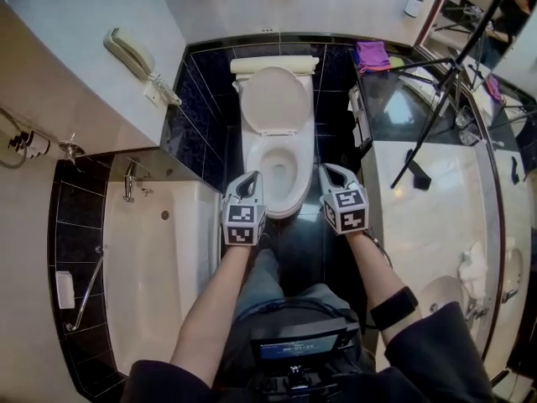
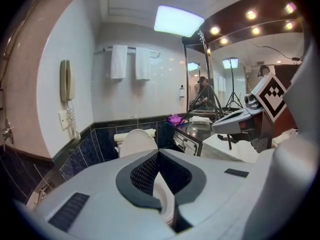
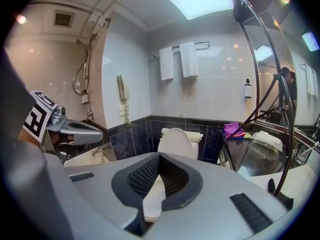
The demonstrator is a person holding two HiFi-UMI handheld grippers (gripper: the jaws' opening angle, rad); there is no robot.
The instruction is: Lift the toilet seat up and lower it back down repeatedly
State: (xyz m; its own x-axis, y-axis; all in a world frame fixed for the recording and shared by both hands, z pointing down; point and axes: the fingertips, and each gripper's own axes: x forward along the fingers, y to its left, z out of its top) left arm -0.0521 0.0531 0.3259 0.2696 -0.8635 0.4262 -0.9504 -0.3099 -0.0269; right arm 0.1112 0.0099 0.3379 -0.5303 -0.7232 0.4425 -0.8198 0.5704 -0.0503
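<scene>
Both pairs of fingers are pressed together on nothing: the left gripper [image 1: 250, 177] and the right gripper [image 1: 330, 169] hang just off either side of the bowl's front, touching no part of it, and in each gripper view the ribbed fingers [image 2: 145, 174] [image 3: 145, 176] meet at the tips with only the toilet showing past them. Straight beyond the fingertips the lid [image 1: 274, 99] stands upright against the tank [image 1: 274, 64]; the toilet seat [image 1: 289, 206] seems to lie flat on the bowl between the two grippers, though a ring raised against the lid cannot be ruled out. If it is down, the next lift likely goes best with closed fingertips hooked under the front lip from both sides at once, raised evenly so the hinge does not twist, then eased back, not dropped. Outward of the left fingers sits the bathtub [image 1: 159, 267]; outward of the right, a pale stone counter [image 1: 436, 217] with a tripod [image 1: 436, 116] leaning over it. The floor [image 1: 298, 242] is dark glossy tile.
</scene>
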